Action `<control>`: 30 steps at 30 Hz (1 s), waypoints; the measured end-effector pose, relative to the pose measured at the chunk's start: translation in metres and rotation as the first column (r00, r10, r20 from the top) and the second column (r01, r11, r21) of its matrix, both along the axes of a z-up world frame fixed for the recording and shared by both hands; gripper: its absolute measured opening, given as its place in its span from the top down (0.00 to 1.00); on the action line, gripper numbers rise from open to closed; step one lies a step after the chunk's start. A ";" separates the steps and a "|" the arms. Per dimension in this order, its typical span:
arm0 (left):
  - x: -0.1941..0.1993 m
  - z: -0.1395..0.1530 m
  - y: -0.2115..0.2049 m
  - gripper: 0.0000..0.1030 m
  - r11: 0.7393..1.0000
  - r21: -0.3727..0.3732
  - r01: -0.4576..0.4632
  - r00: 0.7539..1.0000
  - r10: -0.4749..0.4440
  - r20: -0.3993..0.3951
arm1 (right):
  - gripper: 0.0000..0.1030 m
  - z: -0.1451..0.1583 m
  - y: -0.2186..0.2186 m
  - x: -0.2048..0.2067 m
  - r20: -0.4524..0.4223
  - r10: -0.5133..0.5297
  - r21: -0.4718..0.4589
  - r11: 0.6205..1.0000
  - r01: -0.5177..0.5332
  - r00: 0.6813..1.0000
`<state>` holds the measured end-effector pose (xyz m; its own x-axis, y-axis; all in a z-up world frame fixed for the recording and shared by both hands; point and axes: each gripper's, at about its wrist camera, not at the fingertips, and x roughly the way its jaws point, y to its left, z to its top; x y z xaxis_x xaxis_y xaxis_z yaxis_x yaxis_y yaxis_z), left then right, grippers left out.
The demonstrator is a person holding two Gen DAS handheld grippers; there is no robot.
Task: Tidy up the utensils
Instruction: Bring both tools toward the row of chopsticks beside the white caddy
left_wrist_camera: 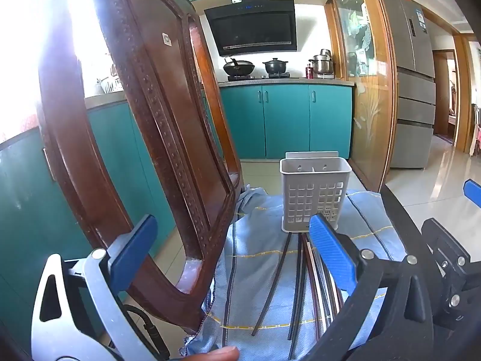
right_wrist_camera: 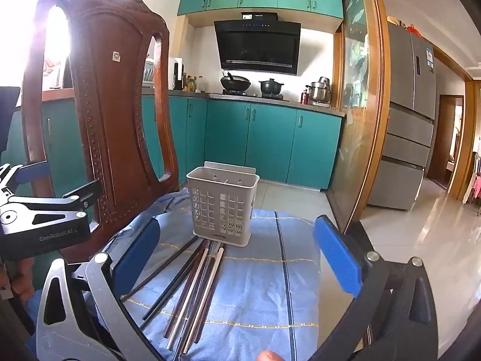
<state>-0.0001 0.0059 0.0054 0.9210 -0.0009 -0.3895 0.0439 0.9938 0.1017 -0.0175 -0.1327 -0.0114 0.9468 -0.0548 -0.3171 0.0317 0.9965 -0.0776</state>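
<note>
Several chopsticks [left_wrist_camera: 300,282] [right_wrist_camera: 192,282], dark and pale, lie loose on a blue cloth [left_wrist_camera: 258,258] [right_wrist_camera: 264,270]. Just behind their far ends stands a grey perforated utensil holder [left_wrist_camera: 314,191] [right_wrist_camera: 222,204], upright and empty as far as I can see. My left gripper [left_wrist_camera: 233,252] hovers open above the near part of the cloth, its right finger over the chopsticks. My right gripper [right_wrist_camera: 237,255] is also open, with the chopsticks lying below and between its blue pads [right_wrist_camera: 336,255]. Neither holds anything. The left gripper's body [right_wrist_camera: 45,219] shows at the left of the right wrist view.
A carved wooden chair back [left_wrist_camera: 156,138] [right_wrist_camera: 102,105] rises close on the left, beside the cloth. Teal cabinets [left_wrist_camera: 285,120], a stove with pots [right_wrist_camera: 255,87] and a grey fridge [right_wrist_camera: 409,120] stand beyond. A glass sliding door [right_wrist_camera: 357,120] is on the right.
</note>
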 end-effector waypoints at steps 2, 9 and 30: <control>0.001 0.001 0.001 0.02 1.000 0.000 0.001 1.000 -0.001 -0.001 | 0.02 0.001 0.000 0.000 0.003 0.002 -0.002 1.000 -0.002 1.000; 0.000 -0.002 0.003 0.02 1.000 0.001 -0.002 1.000 0.002 0.005 | 0.02 0.002 0.001 -0.002 0.017 0.004 -0.003 1.000 -0.004 1.000; -0.001 -0.005 0.005 0.02 1.000 0.003 -0.003 1.000 0.003 0.012 | 0.02 0.006 0.007 -0.005 0.042 0.003 -0.020 1.000 -0.002 0.999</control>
